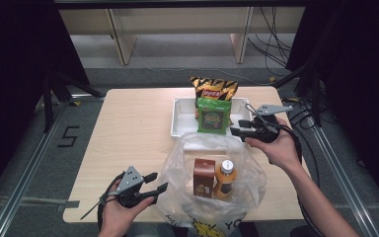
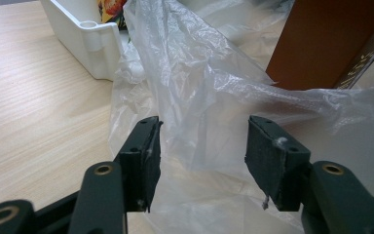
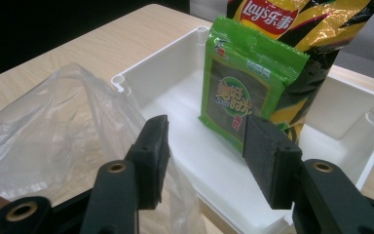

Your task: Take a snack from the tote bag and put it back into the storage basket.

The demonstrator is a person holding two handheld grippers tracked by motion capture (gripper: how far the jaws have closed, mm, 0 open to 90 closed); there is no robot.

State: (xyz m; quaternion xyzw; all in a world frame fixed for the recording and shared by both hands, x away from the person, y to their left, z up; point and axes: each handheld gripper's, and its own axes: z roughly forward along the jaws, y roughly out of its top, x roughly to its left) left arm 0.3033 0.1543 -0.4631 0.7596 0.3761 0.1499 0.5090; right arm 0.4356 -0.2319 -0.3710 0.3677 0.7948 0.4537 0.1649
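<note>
A clear plastic bag point(image 1: 177, 163) stands open on the table's near side, with a brown box point(image 1: 204, 177) and an orange juice bottle point(image 1: 225, 178) upright inside. Behind it, a white tray point(image 1: 180, 118) holds a green snack packet point(image 1: 213, 116) and a yellow-and-black Lay's chip bag point(image 1: 213, 89). My left gripper point(image 1: 160, 181) is open beside the bag's left edge; in the left gripper view the film of the bag point(image 2: 199, 83) lies just past the apart pads. My right gripper point(image 1: 236, 127) is open at the tray's right side, and the green packet point(image 3: 246, 83) stands beyond its jaws.
The light wooden table point(image 1: 128, 128) has bare room on its left half. Dark stands and cables flank the table on both sides, and wooden furniture legs stand on the floor behind it. The bag's mouth reaches up to the tray's near rim.
</note>
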